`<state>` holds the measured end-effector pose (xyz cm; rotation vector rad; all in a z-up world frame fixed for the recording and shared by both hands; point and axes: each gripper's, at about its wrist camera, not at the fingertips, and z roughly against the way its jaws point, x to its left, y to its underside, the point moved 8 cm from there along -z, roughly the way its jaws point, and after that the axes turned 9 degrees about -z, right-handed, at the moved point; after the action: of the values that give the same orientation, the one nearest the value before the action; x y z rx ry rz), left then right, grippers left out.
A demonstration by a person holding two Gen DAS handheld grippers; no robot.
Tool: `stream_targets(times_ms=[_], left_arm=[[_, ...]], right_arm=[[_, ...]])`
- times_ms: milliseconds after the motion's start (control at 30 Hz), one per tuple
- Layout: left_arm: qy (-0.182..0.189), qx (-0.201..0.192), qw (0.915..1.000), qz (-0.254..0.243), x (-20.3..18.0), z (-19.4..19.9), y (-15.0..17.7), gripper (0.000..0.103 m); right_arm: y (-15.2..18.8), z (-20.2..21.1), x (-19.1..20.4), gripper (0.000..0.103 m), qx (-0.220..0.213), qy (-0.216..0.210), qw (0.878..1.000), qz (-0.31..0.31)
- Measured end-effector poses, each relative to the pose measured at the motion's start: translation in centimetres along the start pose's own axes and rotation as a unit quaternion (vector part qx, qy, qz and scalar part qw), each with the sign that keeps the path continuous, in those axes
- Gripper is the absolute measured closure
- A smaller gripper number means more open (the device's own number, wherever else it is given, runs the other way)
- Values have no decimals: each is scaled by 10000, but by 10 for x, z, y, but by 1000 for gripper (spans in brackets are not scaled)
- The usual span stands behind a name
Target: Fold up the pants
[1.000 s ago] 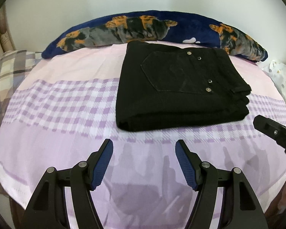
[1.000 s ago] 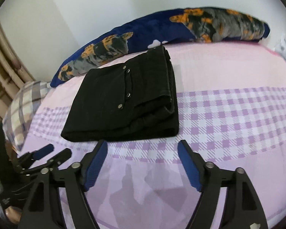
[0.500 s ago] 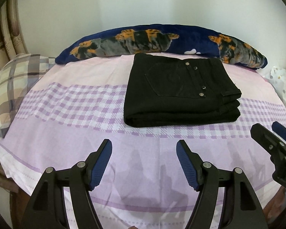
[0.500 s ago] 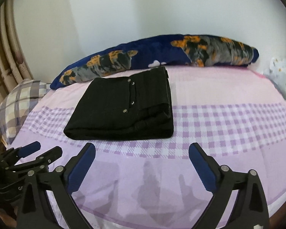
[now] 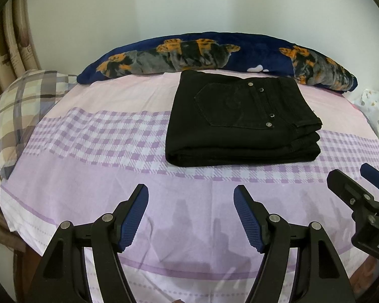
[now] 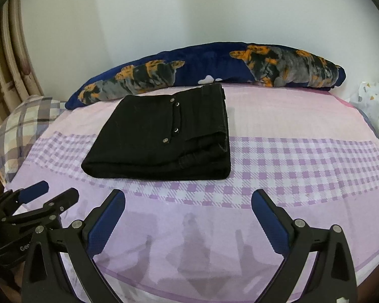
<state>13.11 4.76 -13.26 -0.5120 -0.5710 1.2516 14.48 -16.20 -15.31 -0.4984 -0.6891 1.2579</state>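
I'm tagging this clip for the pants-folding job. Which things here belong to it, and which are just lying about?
Part of the job:
- black pants, folded into a flat stack on the bed sheet
- left gripper, jaws empty
- right gripper, jaws empty, just widened

Just lying about:
- navy bolster behind the pants
- plaid pillow
- dotted white cloth

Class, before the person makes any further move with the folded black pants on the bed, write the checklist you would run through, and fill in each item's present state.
1. Pants folded into a compact stack: ok.
2. Pants lying fully on the bed sheet: ok.
3. Left gripper empty, jaws apart: ok.
4. Right gripper empty; its jaws have just been opening, nothing between them: ok.
5. Both grippers clear of the pants: ok.
6. Stack's far edge free of the blue pillow: cannot tell.
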Motion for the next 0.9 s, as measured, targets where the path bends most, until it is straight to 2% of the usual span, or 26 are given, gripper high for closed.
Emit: stream_targets(times_ms=[900], left_arm=[[-4,66,10000,-24,-3,-4,4,32]], right_arm=[[3,-5,-1,4,89,12,10000,14]])
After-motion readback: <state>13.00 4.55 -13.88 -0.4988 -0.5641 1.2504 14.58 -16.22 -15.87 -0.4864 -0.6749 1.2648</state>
